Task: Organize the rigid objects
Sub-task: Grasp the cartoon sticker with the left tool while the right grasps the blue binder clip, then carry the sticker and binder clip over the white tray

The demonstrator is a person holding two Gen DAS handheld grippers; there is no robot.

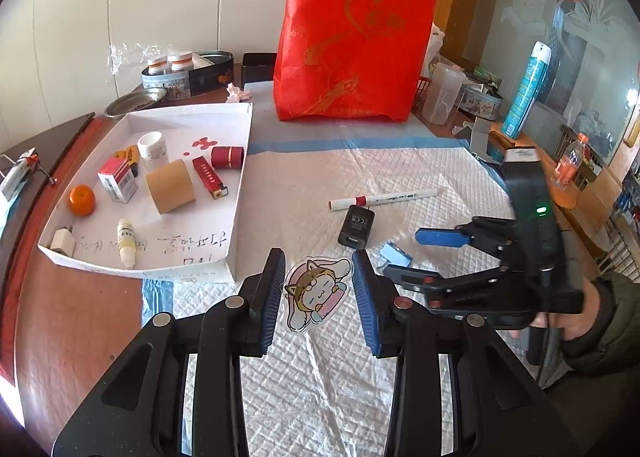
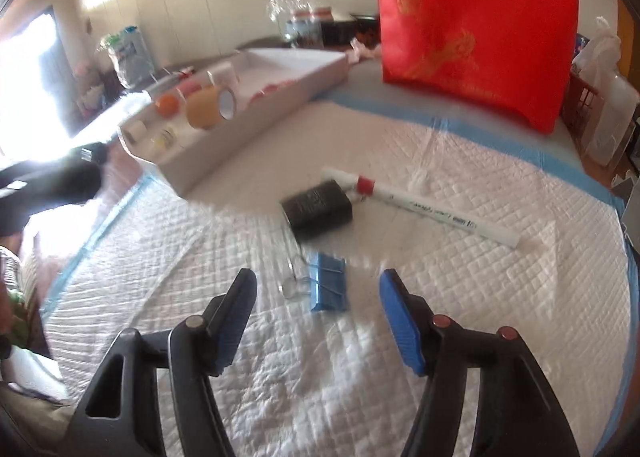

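Fingers first: my left fingers stand narrowly parted, with a flat cat sticker seen between the pads; I cannot tell whether they pinch it or it simply lies on the white quilted pad beneath. My right fingers gape wide and hold nothing, poised just short of the blue binder clip, which lies on the pad near the tabletop's front edge. As I judge it, the step in hand is picking up that clip and carrying it to the white tray at the left side of the tabletop, where an orange, a tape roll, small boxes and bottles already lie. To do it well I should straddle the clip's folded blue body rather than its wire loops, which point left and would slip, then close squarely and lift straight before swinging over. Just beyond the clip sit a black charger and a white marker, touching each other, so I should come in low and short to avoid nudging them. Open pad lies between the clip and the tray's near wall, but my left fingers occupy part of that path. The red bag stands at the far edge, well clear.
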